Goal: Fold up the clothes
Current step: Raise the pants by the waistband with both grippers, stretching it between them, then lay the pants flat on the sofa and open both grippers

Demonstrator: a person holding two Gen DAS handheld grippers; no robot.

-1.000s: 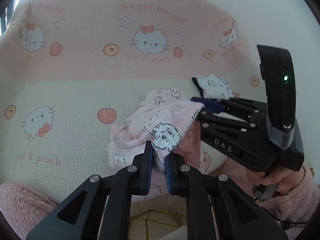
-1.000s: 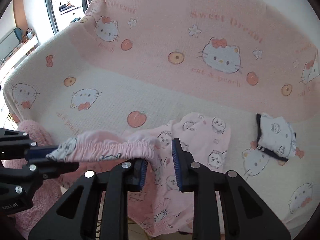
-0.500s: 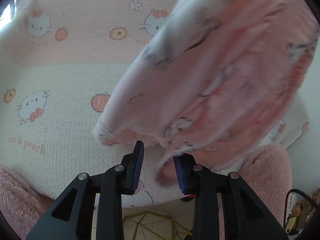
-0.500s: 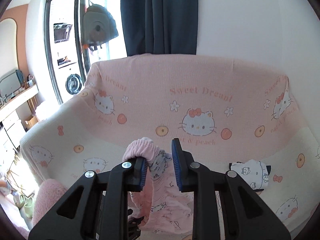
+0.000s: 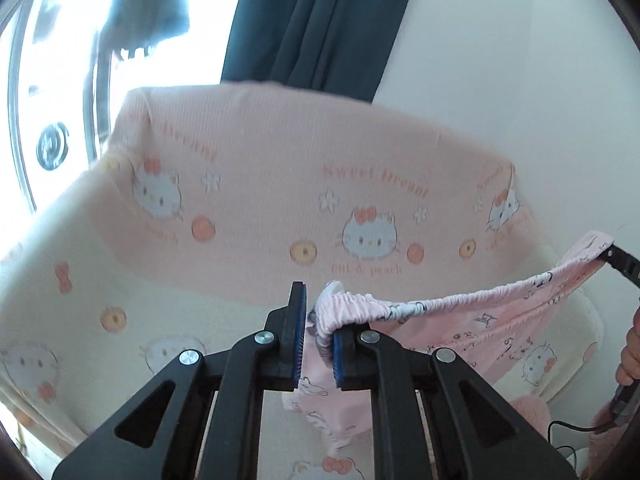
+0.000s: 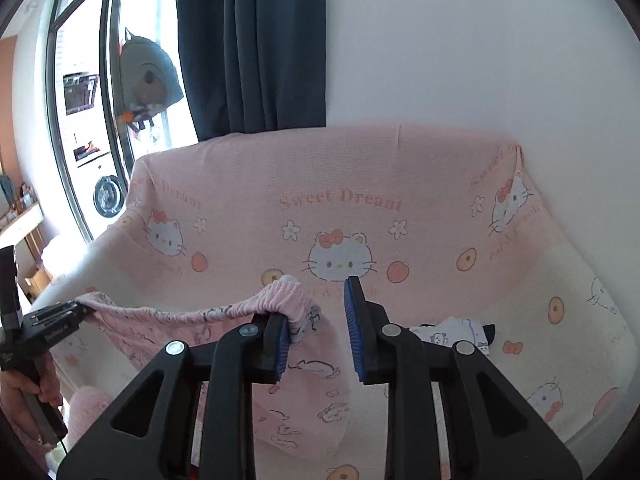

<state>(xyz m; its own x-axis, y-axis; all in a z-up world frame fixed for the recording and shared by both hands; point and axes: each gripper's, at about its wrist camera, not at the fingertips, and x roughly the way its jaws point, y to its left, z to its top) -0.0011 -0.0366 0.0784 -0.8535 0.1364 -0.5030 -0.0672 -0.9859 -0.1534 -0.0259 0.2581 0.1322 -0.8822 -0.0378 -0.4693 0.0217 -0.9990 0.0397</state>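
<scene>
Item: pink printed garment [image 5: 460, 332], elastic waistband [image 5: 400, 306] stretched level in the air above the sofa cover [image 6: 400, 208], body hanging loose below.
Left hand-held gripper [image 5: 316, 340]: waistband end lies between the pads, but a gap shows beside it; whether it is clamped cannot be told.
Right hand-held gripper [image 6: 316, 332]: jaws parted wide, the other waistband end draped over the left finger [image 6: 276, 336], hooked rather than pinched.
Also present: small white printed garment [image 6: 460, 330] lying on the seat.
Step, as judged: spreading the garment out. Next move calls for lowering it flat onto the seat, waistband kept taut and level.
</scene>
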